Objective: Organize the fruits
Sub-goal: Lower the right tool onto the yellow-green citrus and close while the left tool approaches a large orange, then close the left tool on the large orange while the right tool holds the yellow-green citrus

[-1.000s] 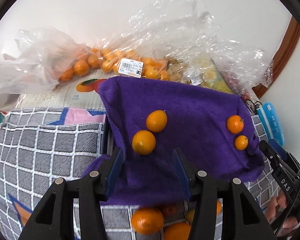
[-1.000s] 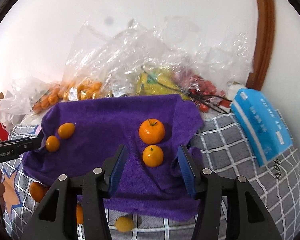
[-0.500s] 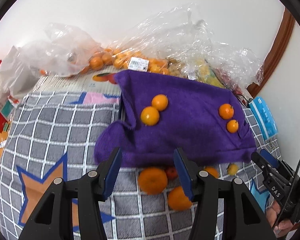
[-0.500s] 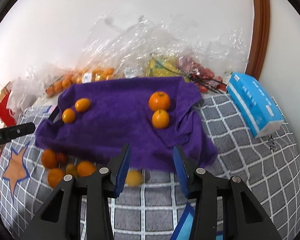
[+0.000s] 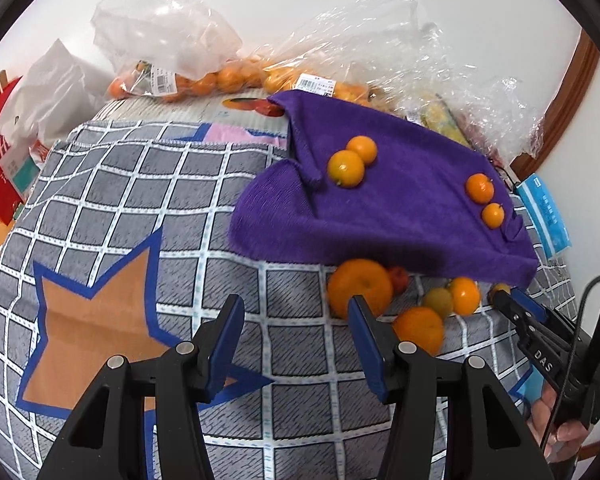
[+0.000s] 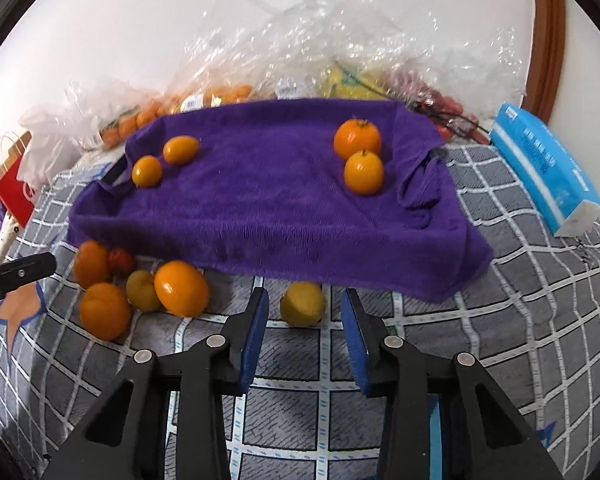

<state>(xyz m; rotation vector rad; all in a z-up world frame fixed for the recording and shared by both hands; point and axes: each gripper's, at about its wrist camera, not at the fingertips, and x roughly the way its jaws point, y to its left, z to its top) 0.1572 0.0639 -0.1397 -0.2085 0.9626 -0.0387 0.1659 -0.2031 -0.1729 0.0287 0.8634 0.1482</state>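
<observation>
A purple towel [image 5: 380, 208] [image 6: 280, 200] lies on a grey checked blanket [image 5: 140, 208] [image 6: 520, 320], with two pairs of small oranges on it. In front of its near edge lie several loose fruits. One is a big orange [image 5: 358, 286], just past the right fingertip of my left gripper [image 5: 294, 312], which is open with only blanket between its fingers. My right gripper [image 6: 304, 298] is closing. A small yellow fruit [image 6: 302, 304] sits between its tips with a gap on each side. Left of it lie an orange [image 6: 182, 288] and other fruits.
Clear plastic bags of oranges [image 5: 228, 76] [image 6: 220, 96] and other fruit are piled along the white wall. A blue tissue pack [image 6: 544, 164] lies at the right, a red paper bag [image 5: 0, 160] at the left. A hand [image 5: 560, 432] holds the right gripper.
Both grippers have drawn back and down from the towel to the loose fruit in front of it. The right jaws have narrowed around the yellow fruit. The left jaws keep their width.
</observation>
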